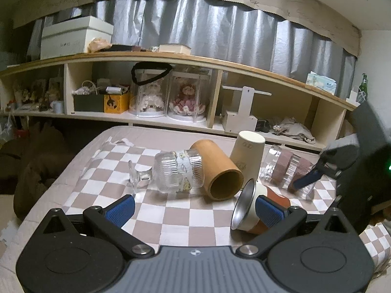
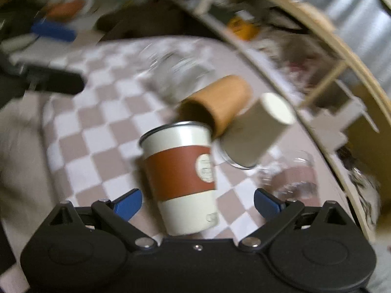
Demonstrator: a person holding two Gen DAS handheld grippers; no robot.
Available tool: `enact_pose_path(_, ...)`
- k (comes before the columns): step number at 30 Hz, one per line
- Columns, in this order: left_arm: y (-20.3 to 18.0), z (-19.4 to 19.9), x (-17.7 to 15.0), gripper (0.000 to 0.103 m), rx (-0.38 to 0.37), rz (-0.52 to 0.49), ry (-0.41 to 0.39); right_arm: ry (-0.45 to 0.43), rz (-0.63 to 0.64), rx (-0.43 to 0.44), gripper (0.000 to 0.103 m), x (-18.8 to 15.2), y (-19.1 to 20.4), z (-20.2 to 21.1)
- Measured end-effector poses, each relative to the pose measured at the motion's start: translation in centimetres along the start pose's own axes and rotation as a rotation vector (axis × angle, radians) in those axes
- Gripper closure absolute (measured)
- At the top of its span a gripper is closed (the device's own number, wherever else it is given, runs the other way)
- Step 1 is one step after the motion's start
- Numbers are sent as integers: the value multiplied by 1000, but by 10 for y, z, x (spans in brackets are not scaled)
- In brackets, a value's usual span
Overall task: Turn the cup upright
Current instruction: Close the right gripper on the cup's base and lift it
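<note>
Left wrist view, left to right:
Surface: a checkered cloth (image 1: 171,210) spread over a soft, padded surface, with a wooden shelf (image 1: 220,66) behind its far edge.
Left gripper (image 1: 195,206): low over the near edge of the cloth, jaws wide apart, nothing between them.
Glass mug (image 1: 176,172): ribbed and clear, on its side near the middle of the cloth.
Wooden cup (image 1: 217,168): on its side, touching the glass mug, mouth toward the camera.
Sleeved cup (image 1: 254,207): cream with a brown sleeve and a metal rim; tilted, mouth toward the left, just behind the left gripper's right pad.
Cream cup (image 1: 246,156): standing mouth down toward the far edge.
Second glass (image 1: 283,168): clear with a brown band, on its side toward the right edge.
Right gripper (image 1: 308,179): entering from the right edge; one blue pad shows in front of the second glass.

Right wrist view (blurred), left to right:
Right gripper (image 2: 198,204): jaws apart on either side of the sleeved cup (image 2: 180,175), pads clear of its wall; whether the cup's base rests on the cloth cannot be told.
Wooden cup (image 2: 217,102) and cream cup (image 2: 256,131): just beyond the sleeved cup's rim.
</note>
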State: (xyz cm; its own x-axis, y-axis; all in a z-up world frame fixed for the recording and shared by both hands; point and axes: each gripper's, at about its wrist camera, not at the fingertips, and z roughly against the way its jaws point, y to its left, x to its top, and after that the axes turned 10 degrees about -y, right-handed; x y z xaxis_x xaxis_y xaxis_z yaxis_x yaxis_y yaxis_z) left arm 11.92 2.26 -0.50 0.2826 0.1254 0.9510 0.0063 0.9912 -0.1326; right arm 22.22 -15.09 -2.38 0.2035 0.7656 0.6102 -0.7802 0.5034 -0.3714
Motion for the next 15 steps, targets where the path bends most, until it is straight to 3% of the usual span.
enact_pose_path(3,4,-1,-1,0,-2,21,6,49,33,31,12,3,6,-16)
enact_pose_path(5,5,-1,-2,0,-1,30,10,71,28,19,36,1,10,-22)
enact_pose_path(8,6,0,-2,0,-3,34,15,74,-54,-4,36,-4,7,-21)
enact_pose_path(12,3,1,-2,0,-12,30,14,87,-288,-35,36,-22,-16,-9)
enact_pose_path(15,0,1,-2,0,-16,21,14,114,-449,-105,36,-42,-26,9)
